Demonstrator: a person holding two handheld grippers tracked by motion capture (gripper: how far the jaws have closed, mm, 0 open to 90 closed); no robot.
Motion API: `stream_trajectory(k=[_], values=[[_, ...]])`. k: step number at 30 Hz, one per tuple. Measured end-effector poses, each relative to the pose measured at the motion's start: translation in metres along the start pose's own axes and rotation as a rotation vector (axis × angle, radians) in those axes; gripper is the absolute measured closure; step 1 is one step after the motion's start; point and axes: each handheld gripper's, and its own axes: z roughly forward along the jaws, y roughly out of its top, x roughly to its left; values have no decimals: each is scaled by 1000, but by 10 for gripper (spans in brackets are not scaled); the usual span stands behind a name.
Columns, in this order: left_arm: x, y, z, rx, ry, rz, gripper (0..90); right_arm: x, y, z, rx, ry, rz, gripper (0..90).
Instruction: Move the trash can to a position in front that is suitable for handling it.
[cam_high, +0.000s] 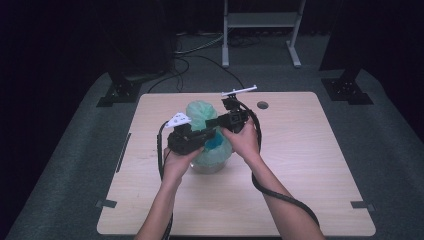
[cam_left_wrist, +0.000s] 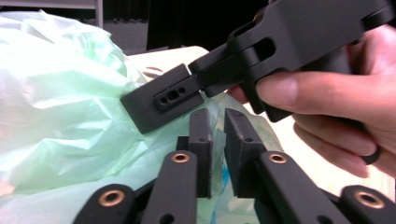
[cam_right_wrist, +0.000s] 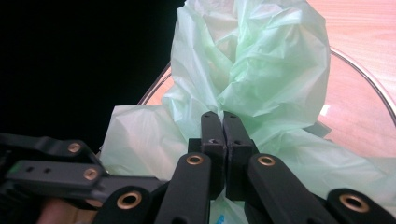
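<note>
A dark room surrounds a pale wooden bench (cam_high: 310, 165) standing on grey carpet, with a white metal frame (cam_high: 260, 25) and loose cables on the floor behind it.

The left tongs (cam_left_wrist: 217, 140) sit low against the near side of a crumpled pale green plastic bag (cam_high: 202, 112). Their jaws are nearly closed, with a narrow gap between them, and a fold of the green film lies in that gap; whether they pinch it firmly cannot be told. The left hand (cam_high: 176, 165) grips their body.

The right tongs (cam_right_wrist: 222, 126) have their jaws pressed together, with no gap to see, at the gathered neck of the bag, where the film bunches just ahead of the tips; the film appears caught between them. In the left gripper view, the right tongs cross above the left pair, held by the right hand (cam_left_wrist: 336, 98).

The bag lines a clear, round container (cam_right_wrist: 359, 79) standing on the bench near its middle. Something blue (cam_high: 216, 145) shows through the film low in it; what it is cannot be told. The bag rises in a puffed mass between and beyond both tongs.
</note>
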Motion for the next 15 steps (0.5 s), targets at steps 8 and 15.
stream_trajectory(k=[8, 15], values=[[-6, 1, -15, -25, 28, -5, 536, -11, -4, -6, -24, 18, 28, 900], [-4, -5, -29, -47, 95, -13, 293, -16, -7, -10, -34, 30, 41, 900]])
